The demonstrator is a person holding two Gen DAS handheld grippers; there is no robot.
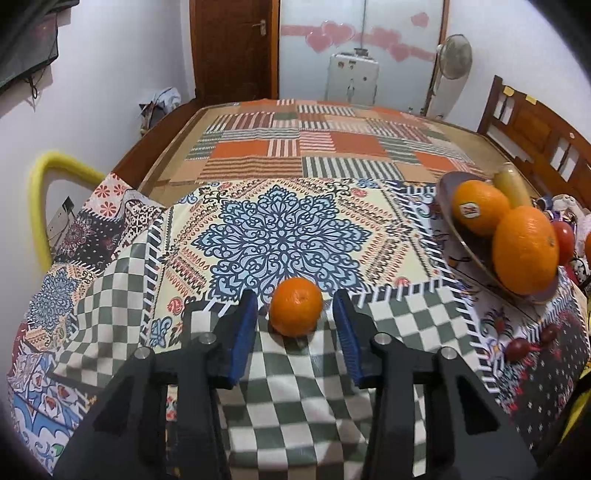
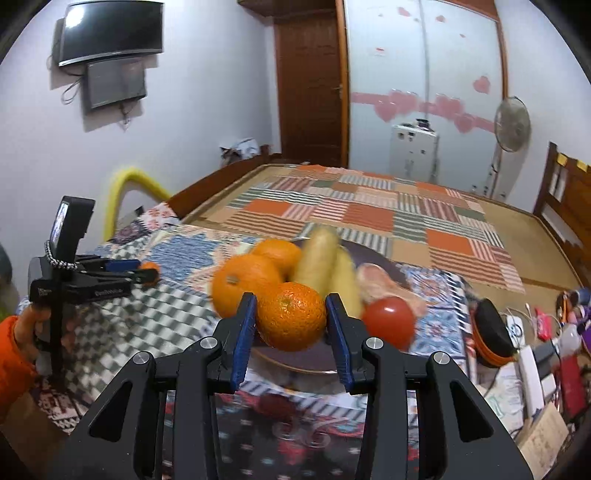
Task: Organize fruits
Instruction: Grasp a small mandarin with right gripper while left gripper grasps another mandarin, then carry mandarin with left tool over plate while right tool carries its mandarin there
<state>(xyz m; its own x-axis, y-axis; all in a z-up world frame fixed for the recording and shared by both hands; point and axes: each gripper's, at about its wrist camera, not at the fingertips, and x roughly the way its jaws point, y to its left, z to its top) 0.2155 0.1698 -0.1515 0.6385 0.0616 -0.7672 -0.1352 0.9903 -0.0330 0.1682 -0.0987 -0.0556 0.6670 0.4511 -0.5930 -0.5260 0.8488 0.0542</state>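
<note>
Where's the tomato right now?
In the right wrist view the tomato sits at the plate's right edge, beside the bananas and just right of the orange between the right gripper's fingers.

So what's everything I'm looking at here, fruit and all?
loose orange: one, orange, on the tablecloth between the open fingers of the left gripper
held orange: one, orange, clamped in the right gripper, over the plate
plate oranges: two, orange, on the plate
bananas: two, yellow, on the plate behind the oranges
tomato: one, red, plate's right side
plate: one, dark, on the tablecloth
tablecloth: one, multicoloured patterns, over the table
bed: one, orange-striped patchwork cover, beyond the table
fan: one, pale, far right
screens: two, dark, left wall
left gripper: black, blue pads, open
right gripper: black, blue pads, gripping
</note>
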